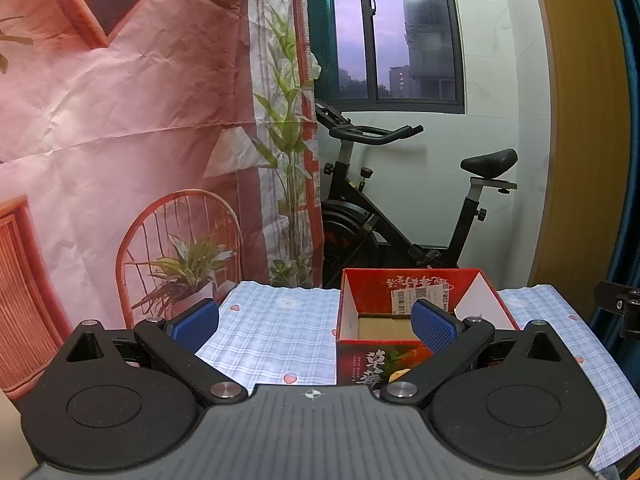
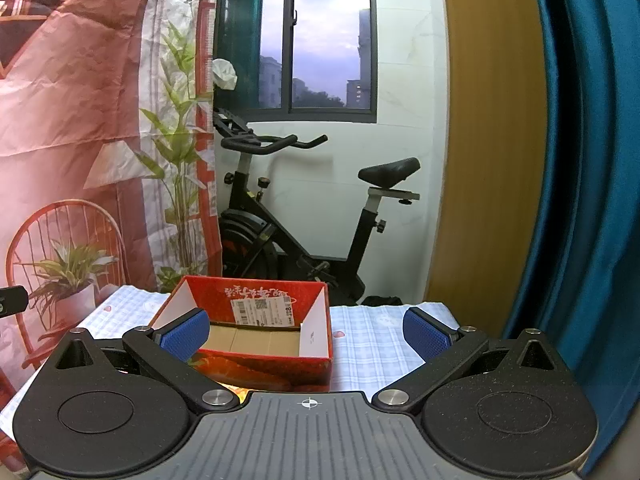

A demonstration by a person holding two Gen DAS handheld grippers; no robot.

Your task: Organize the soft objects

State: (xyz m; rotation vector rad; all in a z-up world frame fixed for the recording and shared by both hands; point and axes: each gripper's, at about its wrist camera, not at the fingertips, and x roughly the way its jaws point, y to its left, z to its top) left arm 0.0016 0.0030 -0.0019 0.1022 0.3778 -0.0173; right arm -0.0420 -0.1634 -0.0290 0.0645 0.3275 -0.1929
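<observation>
The red cardboard box (image 2: pixel 256 332) carries pale calligraphic writing on its inner far wall, above a white shipping label (image 2: pixel 261 311) with a barcode and a large "8"; the rest of the print is too small to read. In the left wrist view its front face shows large white Chinese characters, 草莓, partly hidden behind the gripper.

The box stands open-topped on a table spread with a blue-and-white checked cloth (image 2: pixel 372 344) dotted with small pink hearts, toward the table's far edge. Its brown floor is bare where visible; no soft object can be seen in either view.

Behind the table stands a black exercise bike (image 2: pixel 304 216) under a dark-framed window (image 2: pixel 316 36), with a creased printed backdrop (image 1: pixel 120 120) of plants and a wicker chair to the left and a blue curtain (image 2: pixel 580 160) to the right.

The left gripper (image 1: pixel 316 326) hangs above the cloth with its blue pads spread wide, holding nothing; one pad overlaps the box. The right gripper (image 2: pixel 306 334) is likewise spread wide and holds nothing.
</observation>
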